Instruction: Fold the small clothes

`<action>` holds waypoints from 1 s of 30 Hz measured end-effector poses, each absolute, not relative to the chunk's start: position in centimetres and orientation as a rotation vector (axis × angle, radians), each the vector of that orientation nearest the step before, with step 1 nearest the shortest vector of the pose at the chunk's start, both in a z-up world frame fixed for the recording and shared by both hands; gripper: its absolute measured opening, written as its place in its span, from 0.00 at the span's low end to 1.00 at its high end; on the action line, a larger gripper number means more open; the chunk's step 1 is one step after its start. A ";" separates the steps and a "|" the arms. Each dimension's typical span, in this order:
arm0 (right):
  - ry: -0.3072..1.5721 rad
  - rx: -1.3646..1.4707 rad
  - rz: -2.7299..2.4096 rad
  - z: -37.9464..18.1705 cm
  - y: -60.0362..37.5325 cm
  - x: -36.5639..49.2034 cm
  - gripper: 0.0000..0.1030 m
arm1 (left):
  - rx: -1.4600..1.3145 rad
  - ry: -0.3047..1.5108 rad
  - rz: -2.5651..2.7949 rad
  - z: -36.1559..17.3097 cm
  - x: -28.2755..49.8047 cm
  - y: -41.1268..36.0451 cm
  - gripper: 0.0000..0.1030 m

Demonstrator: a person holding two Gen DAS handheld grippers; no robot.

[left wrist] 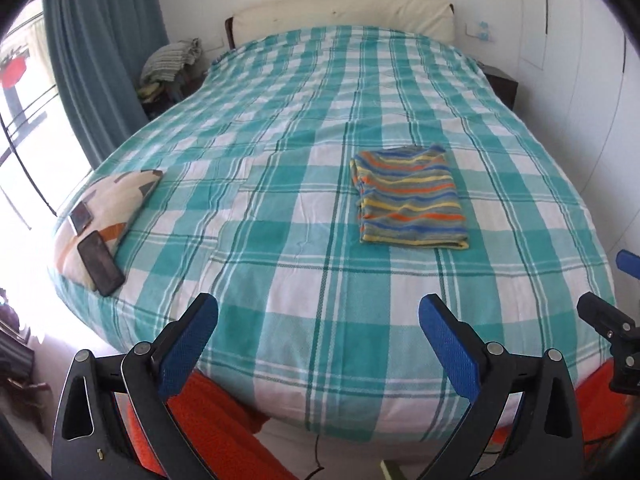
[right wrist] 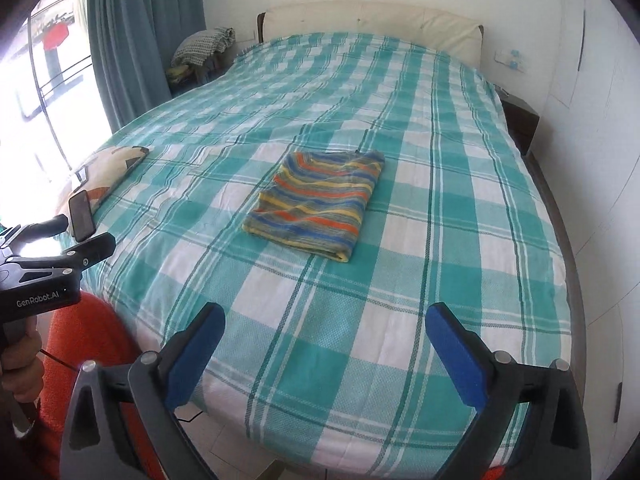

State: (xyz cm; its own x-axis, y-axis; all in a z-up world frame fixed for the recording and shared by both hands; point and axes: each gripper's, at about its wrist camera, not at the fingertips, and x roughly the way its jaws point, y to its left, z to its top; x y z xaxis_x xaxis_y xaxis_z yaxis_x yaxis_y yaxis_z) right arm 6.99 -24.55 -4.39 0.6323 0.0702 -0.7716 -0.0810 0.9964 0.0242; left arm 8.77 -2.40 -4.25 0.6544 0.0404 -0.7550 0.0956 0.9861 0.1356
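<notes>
A small striped garment (left wrist: 410, 196) in orange, blue, yellow and grey lies folded into a neat rectangle on the teal checked bed cover (left wrist: 280, 240); it also shows in the right wrist view (right wrist: 318, 204). My left gripper (left wrist: 319, 316) is open and empty, held back above the bed's near edge, well short of the garment. My right gripper (right wrist: 325, 322) is open and empty too, also above the near edge. The right gripper shows at the right edge of the left wrist view (left wrist: 614, 320), and the left gripper at the left of the right wrist view (right wrist: 52, 264).
A patterned cushion (left wrist: 104, 216) with a phone (left wrist: 100, 266) on it lies at the bed's left edge. A cream headboard (left wrist: 344, 14), blue curtain (left wrist: 100, 60), bedside pile of cloth (left wrist: 170, 62) and white wall (left wrist: 580, 120) surround the bed. Orange fabric (left wrist: 216, 432) is below the grippers.
</notes>
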 end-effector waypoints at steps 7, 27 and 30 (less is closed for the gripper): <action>0.890 -0.025 0.078 -2.4 -24.0 1.1 0.97 | 0.184 0.872 -0.049 -2.8 2.7 -1.6 0.98; 0.872 -0.035 0.039 2.8 -22.8 -11.2 0.97 | 0.233 0.825 -0.051 0.3 -6.7 2.2 0.98; 0.857 -0.035 0.024 3.2 -22.7 -11.3 0.97 | 0.220 0.821 -0.062 0.5 -6.7 2.3 0.98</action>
